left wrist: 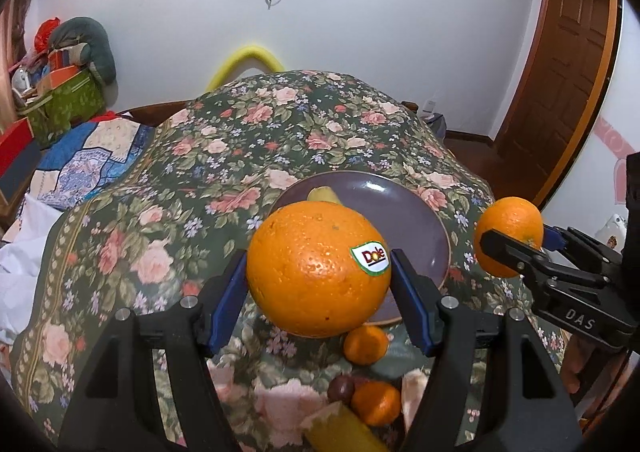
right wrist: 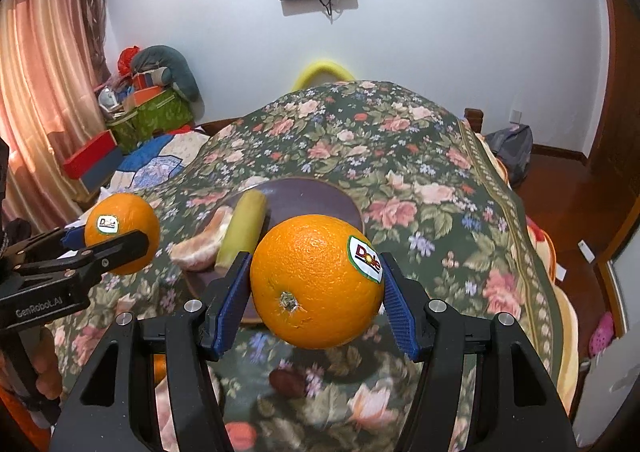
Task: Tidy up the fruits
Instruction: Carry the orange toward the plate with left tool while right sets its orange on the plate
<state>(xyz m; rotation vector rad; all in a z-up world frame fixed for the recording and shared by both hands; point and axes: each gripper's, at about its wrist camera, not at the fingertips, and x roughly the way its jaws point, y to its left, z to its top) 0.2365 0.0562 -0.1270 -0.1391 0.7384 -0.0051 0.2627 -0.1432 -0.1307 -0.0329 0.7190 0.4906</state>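
Note:
My left gripper (left wrist: 318, 272) is shut on a large orange (left wrist: 312, 272) with a Dole sticker, held above the near rim of a purple plate (left wrist: 404, 216). My right gripper (right wrist: 316, 284) is shut on a second Dole orange (right wrist: 312, 276), also held above the plate (right wrist: 320, 196). Each gripper shows in the other's view: the right one (left wrist: 516, 244) at the right edge, the left one (right wrist: 116, 236) at the left. On the plate lie a banana piece (right wrist: 244, 228) and peeled citrus segments (right wrist: 204, 240).
Two small tangerines (left wrist: 366, 344) (left wrist: 376, 402), a dark plum (left wrist: 341, 388) and another banana piece (left wrist: 340, 432) lie on the floral cloth (left wrist: 160, 212) near me. Boxes and cushions (left wrist: 64, 92) are piled at the far left. A wooden door (left wrist: 560, 92) is on the right.

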